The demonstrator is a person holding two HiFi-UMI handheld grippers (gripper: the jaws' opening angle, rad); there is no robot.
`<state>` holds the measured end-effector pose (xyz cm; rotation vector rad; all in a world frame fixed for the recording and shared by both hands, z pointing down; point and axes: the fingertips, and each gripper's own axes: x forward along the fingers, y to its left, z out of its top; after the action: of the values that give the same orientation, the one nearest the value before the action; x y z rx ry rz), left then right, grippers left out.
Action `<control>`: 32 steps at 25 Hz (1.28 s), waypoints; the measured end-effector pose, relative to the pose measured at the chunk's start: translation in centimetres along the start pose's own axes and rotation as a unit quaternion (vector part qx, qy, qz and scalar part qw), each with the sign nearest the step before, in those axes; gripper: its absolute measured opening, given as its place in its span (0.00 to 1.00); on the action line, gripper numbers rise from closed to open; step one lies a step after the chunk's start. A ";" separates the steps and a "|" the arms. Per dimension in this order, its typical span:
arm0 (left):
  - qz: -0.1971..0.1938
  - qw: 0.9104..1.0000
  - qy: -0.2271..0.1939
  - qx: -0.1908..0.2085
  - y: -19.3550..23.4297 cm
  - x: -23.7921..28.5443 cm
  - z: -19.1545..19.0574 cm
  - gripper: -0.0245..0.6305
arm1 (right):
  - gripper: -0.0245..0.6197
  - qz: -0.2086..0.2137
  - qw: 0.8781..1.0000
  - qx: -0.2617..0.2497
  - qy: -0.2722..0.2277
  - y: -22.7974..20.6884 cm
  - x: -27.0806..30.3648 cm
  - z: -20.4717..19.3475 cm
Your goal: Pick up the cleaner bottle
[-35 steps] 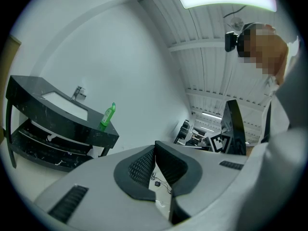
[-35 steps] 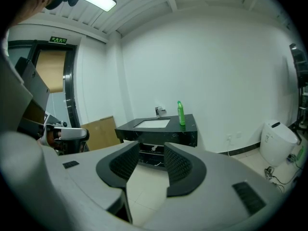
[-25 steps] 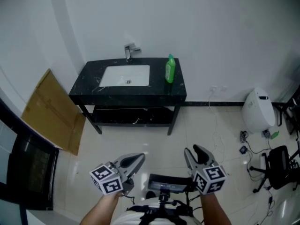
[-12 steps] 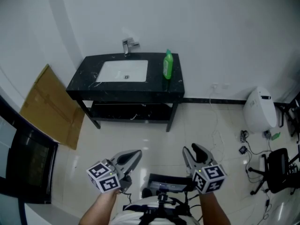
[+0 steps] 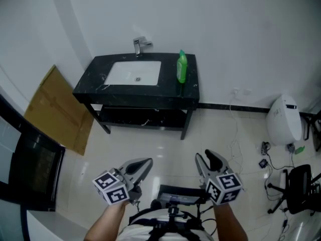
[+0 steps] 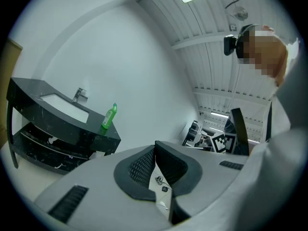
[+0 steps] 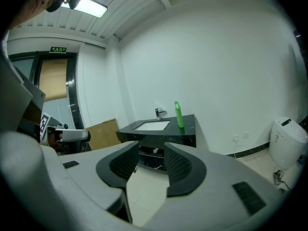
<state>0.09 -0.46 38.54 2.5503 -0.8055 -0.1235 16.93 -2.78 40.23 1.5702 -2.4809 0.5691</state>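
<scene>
The green cleaner bottle stands upright on the black worktop, right of the sink basin, far from both claws. The left claw is pressed together and the right claw is spread; both are empty.

Counter far, against the wall. Sink set in it, faucet behind. Cleaner bottle upright on counter, right of sink. Shelf below. Cardboard left of counter.
</scene>
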 end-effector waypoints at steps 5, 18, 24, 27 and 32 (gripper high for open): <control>0.001 1.000 0.005 0.003 0.4 0.4 0.2 0.03 | 0.30 0.004 1.000 0.004 0.001 -0.5 0.9 0.1; -0.037 0.999 0.030 0.001 6.6 -1.0 2.8 0.03 | 0.30 -0.029 0.999 0.017 -0.009 2.6 6.9 1.2; -0.067 0.997 0.035 0.005 11.0 -2.4 5.6 0.03 | 0.30 -0.060 0.998 0.023 -0.014 5.2 10.3 2.2; -0.078 0.996 0.039 0.001 12.8 -3.4 6.2 0.03 | 0.30 -0.074 0.997 0.026 -0.015 6.5 11.6 2.0; -0.094 0.995 0.046 0.000 15.2 -4.8 7.5 0.03 | 0.30 -0.094 0.995 0.027 -0.024 8.3 13.2 2.6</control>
<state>-13.46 -11.74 38.47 2.6067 -0.5311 -0.0659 3.91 -11.74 40.18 1.8332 -2.3326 0.5808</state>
